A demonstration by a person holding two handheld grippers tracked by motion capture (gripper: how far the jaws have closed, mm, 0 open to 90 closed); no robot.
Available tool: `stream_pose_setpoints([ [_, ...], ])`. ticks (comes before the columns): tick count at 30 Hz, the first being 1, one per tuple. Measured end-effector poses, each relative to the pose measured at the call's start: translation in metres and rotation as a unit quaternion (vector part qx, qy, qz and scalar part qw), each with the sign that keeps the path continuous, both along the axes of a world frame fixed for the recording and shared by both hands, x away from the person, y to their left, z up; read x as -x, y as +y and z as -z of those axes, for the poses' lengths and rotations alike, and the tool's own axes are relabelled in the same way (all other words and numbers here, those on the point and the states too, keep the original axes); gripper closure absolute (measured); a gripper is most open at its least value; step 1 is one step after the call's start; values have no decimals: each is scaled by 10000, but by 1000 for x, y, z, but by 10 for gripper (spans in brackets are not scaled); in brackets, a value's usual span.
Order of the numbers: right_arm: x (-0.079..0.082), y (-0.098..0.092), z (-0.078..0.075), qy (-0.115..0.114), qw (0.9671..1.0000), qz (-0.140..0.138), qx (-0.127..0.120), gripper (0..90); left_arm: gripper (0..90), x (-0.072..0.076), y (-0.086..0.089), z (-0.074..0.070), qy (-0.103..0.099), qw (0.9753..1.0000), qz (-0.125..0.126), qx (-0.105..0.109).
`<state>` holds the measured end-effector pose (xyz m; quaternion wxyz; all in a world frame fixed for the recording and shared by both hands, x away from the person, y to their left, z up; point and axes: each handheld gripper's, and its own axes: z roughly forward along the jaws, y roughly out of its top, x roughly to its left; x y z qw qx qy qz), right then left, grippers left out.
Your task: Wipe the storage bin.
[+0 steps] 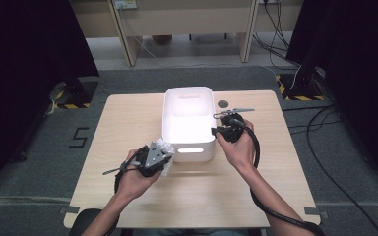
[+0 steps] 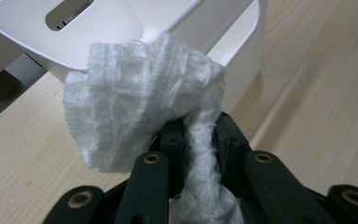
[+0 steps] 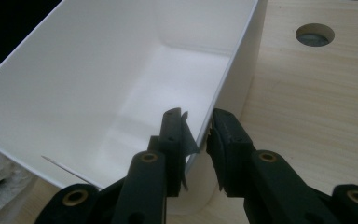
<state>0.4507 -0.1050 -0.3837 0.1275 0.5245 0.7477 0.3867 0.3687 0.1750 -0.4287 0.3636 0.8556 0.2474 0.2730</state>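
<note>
Clamped in the left gripper [image 2: 200,154]: white textured cloth [image 2: 140,98], raised beside the white plastic bin [image 1: 189,123] for dropping in. Pinching the bin's side wall, the right gripper [image 3: 198,135], steadying it on the worktop [image 1: 128,123].

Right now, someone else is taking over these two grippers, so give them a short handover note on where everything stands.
Left gripper: shut on the white cloth, held just outside the near left corner of the white bin.
Right gripper: jaws straddle the bin's right wall at its rim, steadying it; I cannot tell how tightly.
Done: cloth picked up and brought to the bin.
Left: the bin looks empty; probably lift the cloth over the rim, release it inside, then let go of the wall.
</note>
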Motion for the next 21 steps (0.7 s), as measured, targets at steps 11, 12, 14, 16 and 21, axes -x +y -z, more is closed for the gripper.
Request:
stream_pose_setpoints([
  [11, 0, 1, 0, -57, 10000, -20, 52, 757, 766, -4, -3, 8, 88, 9999, 2, -66],
  [12, 0, 1, 0, -62, 10000, -19, 54, 757, 766, -5, -4, 9, 94, 9999, -7, -50],
  [14, 0, 1, 0, -66, 10000, -17, 51, 757, 766, -5, -4, 10, 109, 9999, -1, -80],
  [16, 0, 1, 0, -66, 10000, -16, 46, 757, 766, -5, -4, 10, 116, 9999, 2, -96],
  [21, 0, 1, 1, -72, 10000, -13, 35, 757, 766, -6, -5, 13, 148, 9998, 6, -114],
])
